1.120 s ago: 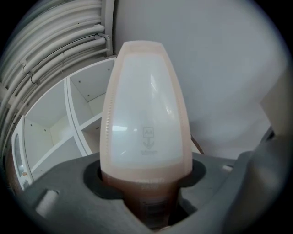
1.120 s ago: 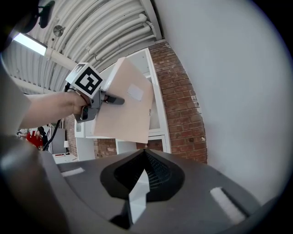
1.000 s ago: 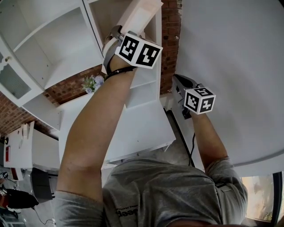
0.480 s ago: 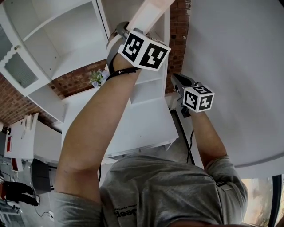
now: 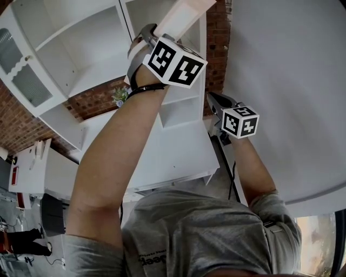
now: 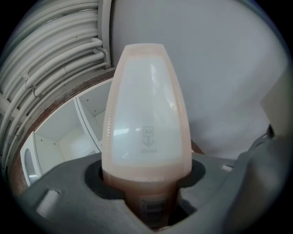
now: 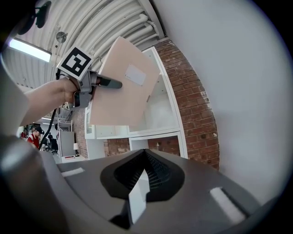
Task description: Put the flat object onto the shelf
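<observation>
The flat object [image 5: 186, 13] is a pale beige A4 folder, stiff and thin. My left gripper [image 5: 154, 35] is shut on its near edge and holds it raised in front of the white shelf unit [image 5: 81, 43]. The left gripper view shows the flat object [image 6: 146, 114] standing up out of the left gripper [image 6: 146, 185]. In the right gripper view the flat object [image 7: 123, 84] covers part of the shelf unit [image 7: 158, 107], with the left gripper [image 7: 98, 82] at its left edge. My right gripper [image 5: 216, 101] hangs lower right, shut and empty; its jaws [image 7: 139, 183] meet.
A small bunch of flowers [image 5: 120, 96] stands on the white counter under the shelf compartments. A brick wall [image 5: 216, 32] runs behind the unit and a plain white wall [image 5: 292, 81] fills the right. A glass cabinet door [image 5: 21, 70] is at the left.
My left gripper has carried the flat object a little further up against the shelf unit. The right gripper has drifted slightly left.
</observation>
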`<act>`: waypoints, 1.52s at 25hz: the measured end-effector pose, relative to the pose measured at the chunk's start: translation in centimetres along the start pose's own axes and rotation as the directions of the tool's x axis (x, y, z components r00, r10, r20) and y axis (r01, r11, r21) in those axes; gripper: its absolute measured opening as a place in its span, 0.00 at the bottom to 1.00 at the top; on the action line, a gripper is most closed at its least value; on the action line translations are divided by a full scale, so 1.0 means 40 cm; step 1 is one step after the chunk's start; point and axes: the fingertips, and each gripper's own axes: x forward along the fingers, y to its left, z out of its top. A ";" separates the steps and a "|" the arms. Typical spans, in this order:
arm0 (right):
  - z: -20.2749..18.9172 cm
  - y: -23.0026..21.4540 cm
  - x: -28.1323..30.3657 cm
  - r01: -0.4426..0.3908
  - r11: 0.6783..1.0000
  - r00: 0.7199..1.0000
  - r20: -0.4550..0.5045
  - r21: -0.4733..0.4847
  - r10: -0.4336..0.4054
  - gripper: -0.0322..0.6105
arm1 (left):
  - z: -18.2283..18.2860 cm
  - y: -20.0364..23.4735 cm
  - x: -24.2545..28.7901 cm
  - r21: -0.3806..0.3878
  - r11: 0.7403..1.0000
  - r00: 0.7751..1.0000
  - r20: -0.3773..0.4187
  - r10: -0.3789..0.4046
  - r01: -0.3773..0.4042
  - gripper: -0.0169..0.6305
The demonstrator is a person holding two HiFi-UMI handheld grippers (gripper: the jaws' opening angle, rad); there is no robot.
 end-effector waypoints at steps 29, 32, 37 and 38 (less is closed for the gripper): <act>-0.033 -0.102 0.012 0.080 0.997 0.996 -0.037 0.015 -0.079 0.06 | -0.089 -0.052 0.198 -0.040 0.998 0.998 -0.051 0.041 -0.043 0.48; -0.035 -0.110 0.021 0.082 0.996 0.996 -0.045 0.016 -0.082 0.06 | -0.088 -0.054 0.216 -0.041 0.998 0.998 -0.055 0.042 -0.045 0.48; -0.035 -0.117 0.040 0.084 0.996 0.995 -0.047 0.017 -0.083 0.06 | -0.087 -0.058 0.254 -0.044 0.999 0.998 -0.061 0.027 -0.030 0.51; -0.036 -0.119 0.044 0.084 0.996 0.995 -0.048 0.017 -0.083 0.06 | -0.088 -0.058 0.262 -0.044 0.999 0.998 -0.061 0.025 -0.028 0.51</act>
